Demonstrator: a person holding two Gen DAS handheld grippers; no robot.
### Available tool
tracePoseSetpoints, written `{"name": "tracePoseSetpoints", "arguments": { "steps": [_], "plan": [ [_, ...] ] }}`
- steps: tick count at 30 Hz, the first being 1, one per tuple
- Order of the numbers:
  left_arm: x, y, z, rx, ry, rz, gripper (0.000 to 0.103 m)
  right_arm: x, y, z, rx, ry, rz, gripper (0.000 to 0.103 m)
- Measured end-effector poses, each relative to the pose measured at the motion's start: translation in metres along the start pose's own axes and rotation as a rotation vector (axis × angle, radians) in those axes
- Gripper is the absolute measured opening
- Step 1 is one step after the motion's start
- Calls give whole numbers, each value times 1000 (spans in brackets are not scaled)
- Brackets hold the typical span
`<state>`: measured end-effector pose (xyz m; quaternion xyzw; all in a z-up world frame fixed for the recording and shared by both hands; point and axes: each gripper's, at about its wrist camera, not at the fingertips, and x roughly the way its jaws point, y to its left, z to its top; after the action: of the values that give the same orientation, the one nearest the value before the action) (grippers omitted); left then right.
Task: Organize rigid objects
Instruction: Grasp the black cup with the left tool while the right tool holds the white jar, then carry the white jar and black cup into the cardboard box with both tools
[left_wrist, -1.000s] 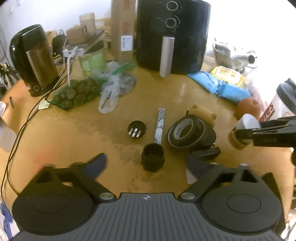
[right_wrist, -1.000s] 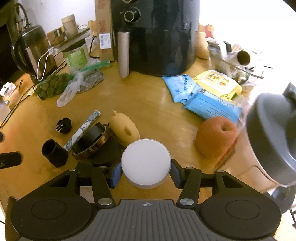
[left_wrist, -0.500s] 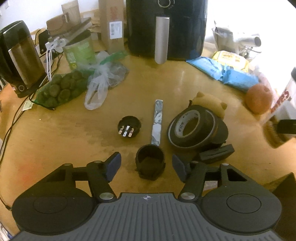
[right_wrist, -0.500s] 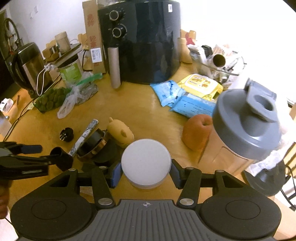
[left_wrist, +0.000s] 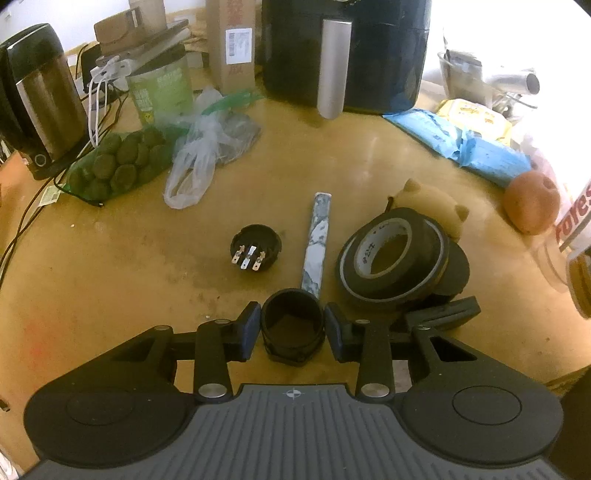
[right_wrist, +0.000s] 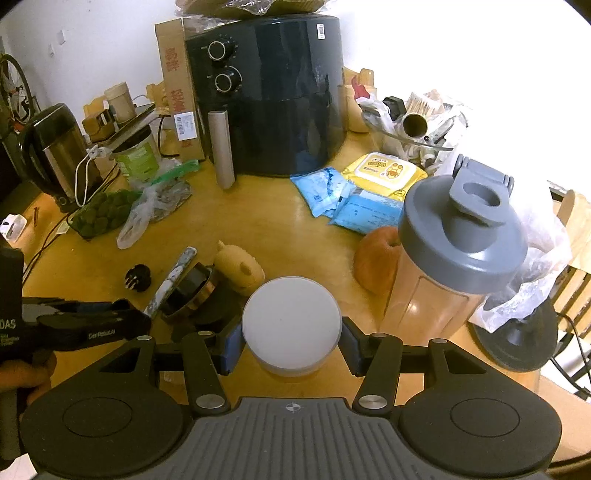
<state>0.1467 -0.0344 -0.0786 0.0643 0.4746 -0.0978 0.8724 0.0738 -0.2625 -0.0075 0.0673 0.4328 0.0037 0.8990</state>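
Note:
My left gripper (left_wrist: 291, 328) is shut on a small black open cap (left_wrist: 293, 326) low over the wooden table (left_wrist: 129, 258). Beyond it lie a black round plug part with metal prongs (left_wrist: 255, 249), a flat marbled stick (left_wrist: 317, 238), black tape rolls (left_wrist: 395, 254) and a tan animal figure (left_wrist: 428, 201). My right gripper (right_wrist: 291, 338) is shut on a white-lidded bottle (right_wrist: 291, 325), held above the table. The left gripper also shows in the right wrist view (right_wrist: 88, 325), at the left edge.
A grey-lidded shaker bottle (right_wrist: 461, 243) stands close right of the right gripper, an orange fruit (right_wrist: 376, 258) behind it. A black air fryer (right_wrist: 273, 96), kettle (left_wrist: 40, 99), green bagged fruit (left_wrist: 118, 162), plastic bags and blue packets (left_wrist: 476, 147) crowd the back.
My left gripper moved forward around the black cap and closed on it. My right gripper rose and drew back with the white-lidded bottle; the shaker bottle now appears lower and further off.

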Motion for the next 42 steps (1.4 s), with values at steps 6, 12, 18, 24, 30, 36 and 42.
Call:
{"name": "tracePoseSetpoints", "arguments": {
  "steps": [6, 12, 18, 24, 30, 36, 42],
  "plan": [
    [-6, 4, 2, -7, -1, -1, 37, -5, -4, -6, 10, 11, 20, 57],
    [-36, 8, 2, -23, -47, 11, 37, -12, -10, -12, -1, 13, 67, 57],
    [-78, 4, -2, -49, -96, 26, 37, -25, -13, -14, -37, 3, 146, 57],
    [-117, -6, -7, -96, -156, 48, 37, -41, -13, -12, -88, -13, 229, 57],
    [-147, -15, -11, -152, -220, 93, 37, -56, -15, -10, -135, -41, 287, 57],
    [-169, -18, -26, -198, -229, 100, 37, -68, -18, -13, -167, -54, 338, 57],
    [-171, -17, -44, -191, -184, 33, 37, -68, -12, -20, -174, -33, 364, 57]
  ]
}}
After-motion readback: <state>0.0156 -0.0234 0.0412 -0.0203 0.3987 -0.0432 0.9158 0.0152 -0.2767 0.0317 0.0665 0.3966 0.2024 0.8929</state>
